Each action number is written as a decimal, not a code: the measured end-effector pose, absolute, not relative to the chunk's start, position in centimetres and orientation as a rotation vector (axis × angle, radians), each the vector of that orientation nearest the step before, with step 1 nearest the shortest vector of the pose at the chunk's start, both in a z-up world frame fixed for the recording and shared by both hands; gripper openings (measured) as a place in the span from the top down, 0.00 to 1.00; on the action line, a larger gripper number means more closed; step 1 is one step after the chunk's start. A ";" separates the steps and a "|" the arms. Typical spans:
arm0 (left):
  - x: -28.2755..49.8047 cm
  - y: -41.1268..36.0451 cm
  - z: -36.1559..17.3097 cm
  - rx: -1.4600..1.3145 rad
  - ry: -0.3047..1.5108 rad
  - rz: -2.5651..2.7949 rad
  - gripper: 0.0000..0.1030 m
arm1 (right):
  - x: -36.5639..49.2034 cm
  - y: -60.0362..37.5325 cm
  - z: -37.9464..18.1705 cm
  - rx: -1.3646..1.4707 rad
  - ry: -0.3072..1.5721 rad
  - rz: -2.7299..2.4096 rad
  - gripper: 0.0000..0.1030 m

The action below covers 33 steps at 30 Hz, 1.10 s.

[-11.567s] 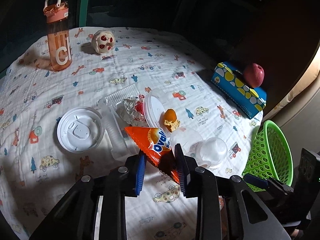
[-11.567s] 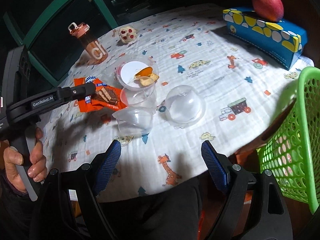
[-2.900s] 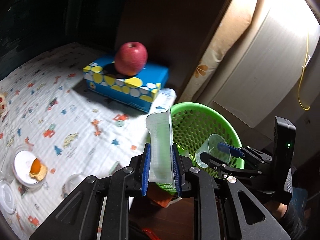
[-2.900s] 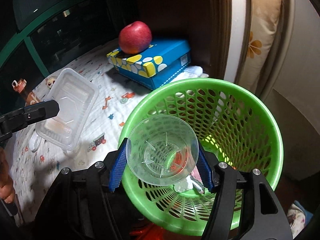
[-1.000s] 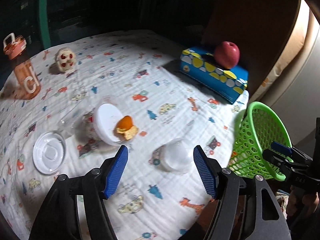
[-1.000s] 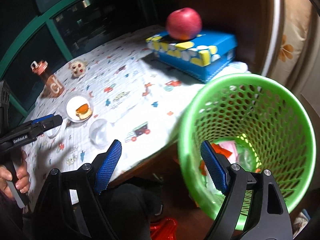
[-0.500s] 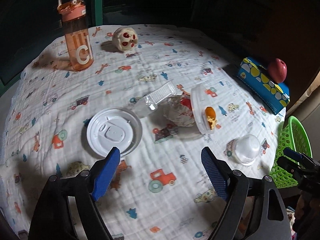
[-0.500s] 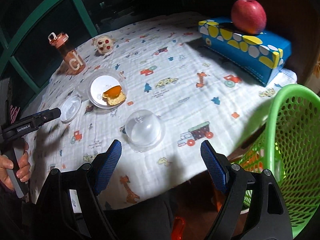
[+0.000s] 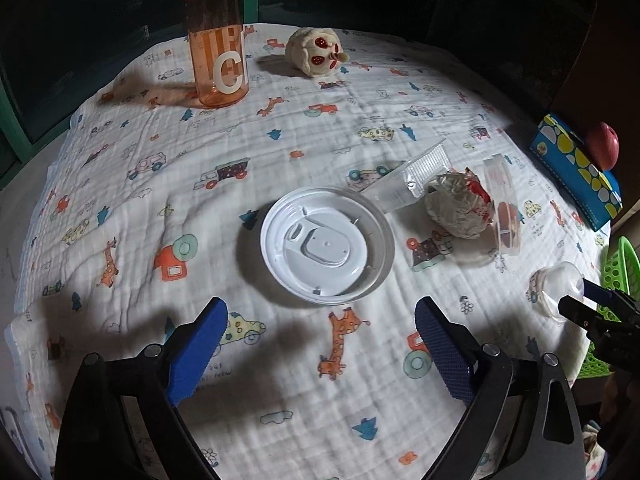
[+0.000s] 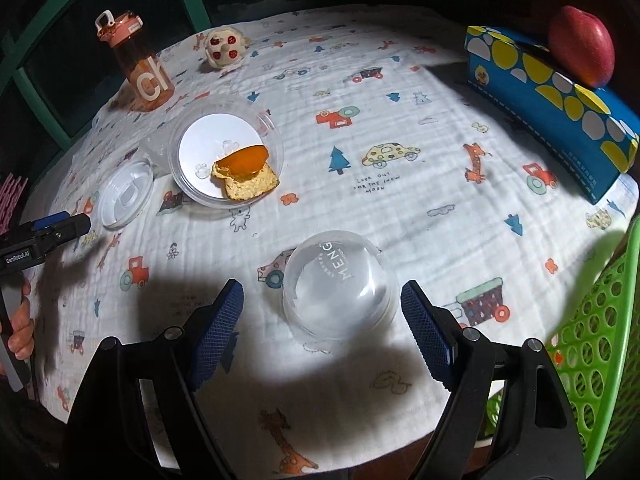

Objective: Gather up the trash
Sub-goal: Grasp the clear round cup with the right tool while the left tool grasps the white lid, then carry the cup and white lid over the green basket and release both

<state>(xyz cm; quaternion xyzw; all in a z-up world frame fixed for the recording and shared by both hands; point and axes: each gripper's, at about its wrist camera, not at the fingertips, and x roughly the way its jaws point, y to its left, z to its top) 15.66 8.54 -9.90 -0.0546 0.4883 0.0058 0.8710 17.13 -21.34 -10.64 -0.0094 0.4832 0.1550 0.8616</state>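
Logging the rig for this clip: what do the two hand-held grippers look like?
Both alike: the left hand-held gripper and right hand-held gripper have black angular frames with silver bolts and blue textured pads. White "GenRobot.AI" lettering marks the left one's side.

green basket (image 10: 592, 344) cut off, bottle (image 9: 216, 32) top cropped

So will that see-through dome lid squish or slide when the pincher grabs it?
The clear dome lid looks like thin plastic, so it would probably flex if squeezed. Its rounded, glossy top may slip between the open right gripper. It is probably very light, so a nudge could push it across the cloth.
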 end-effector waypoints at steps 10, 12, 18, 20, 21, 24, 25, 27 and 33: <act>17.9 7.7 -12.4 -0.009 1.077 -0.023 0.08 | 18.0 -20.6 -11.7 -0.084 1.029 0.281 0.36; 18.4 7.6 -12.7 0.002 1.081 -0.023 0.08 | 18.0 -20.6 -11.7 -0.099 1.028 0.270 0.40; 19.8 7.0 -13.2 0.055 1.087 -0.035 0.08 | 18.1 -20.5 -11.7 -0.108 1.031 0.262 0.41; 20.3 6.9 -13.3 0.071 1.089 -0.037 0.08 | 18.2 -20.4 -11.8 -0.111 1.030 0.259 0.41; 20.5 6.8 -13.4 0.074 1.090 -0.041 0.08 | 18.2 -20.3 -11.8 -0.110 1.031 0.257 0.41; 21.2 6.8 -13.6 0.074 1.093 -0.057 0.08 | 18.2 -20.3 -11.8 -0.110 1.031 0.256 0.41; 21.4 6.8 -13.6 0.068 1.093 -0.064 0.08 | 18.2 -20.3 -11.8 -0.110 1.031 0.255 0.41; 21.8 6.9 -13.8 0.051 1.099 -0.073 0.08 | 18.2 -20.3 -11.8 -0.109 1.030 0.253 0.41; 22.1 7.1 -13.9 0.022 1.081 -0.095 0.12 | 18.2 -20.2 -11.8 -0.108 1.026 0.248 0.41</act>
